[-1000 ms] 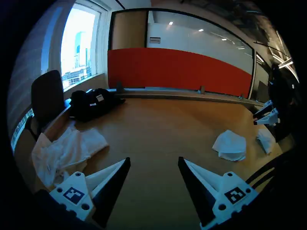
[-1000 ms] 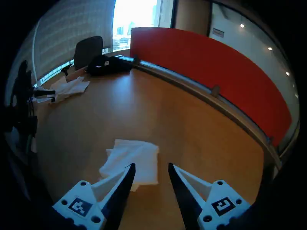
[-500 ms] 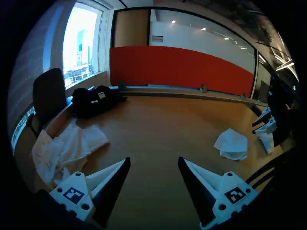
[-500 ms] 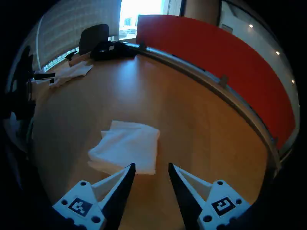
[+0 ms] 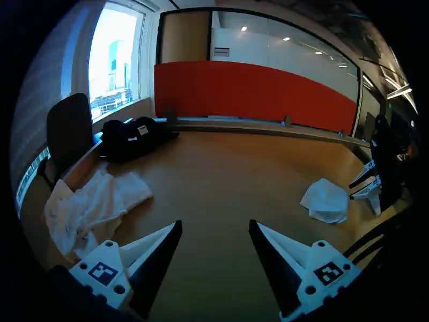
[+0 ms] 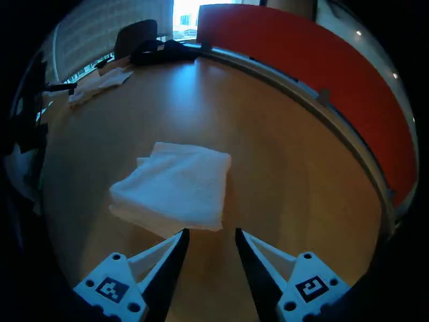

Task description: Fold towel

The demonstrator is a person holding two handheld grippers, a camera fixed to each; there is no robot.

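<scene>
Grippers, two: left gripper (image 5: 214, 225) with fingers spread wide and holding nothing; right gripper (image 6: 212, 232) with a narrower gap, also holding nothing, tips just beside the near edge of the folded towel (image 6: 174, 185). Seen again from the left gripper view as the white fingers at far right (image 5: 367, 185), just beside that same towel (image 5: 325, 199).

Folded towel, one. Heap of crumpled white cloth (image 5: 91, 206), one, at the left edge of the table, well apart from the towel; number of pieces in it impossible to tell. Black bag (image 5: 128, 140), one, far left. Dark chair (image 5: 67, 129), one, behind the heap.

Broad wooden table (image 5: 225, 172), smooth and orange-brown, curved along its far edge. Behind it a long red partition (image 5: 252, 91) with glass above, and a bright window (image 5: 112, 70) at far left.

Towel white, folded into a thick, roughly square pad, layers showing along its near and left edges, lying flat on the wood at the right end of the table.
</scene>
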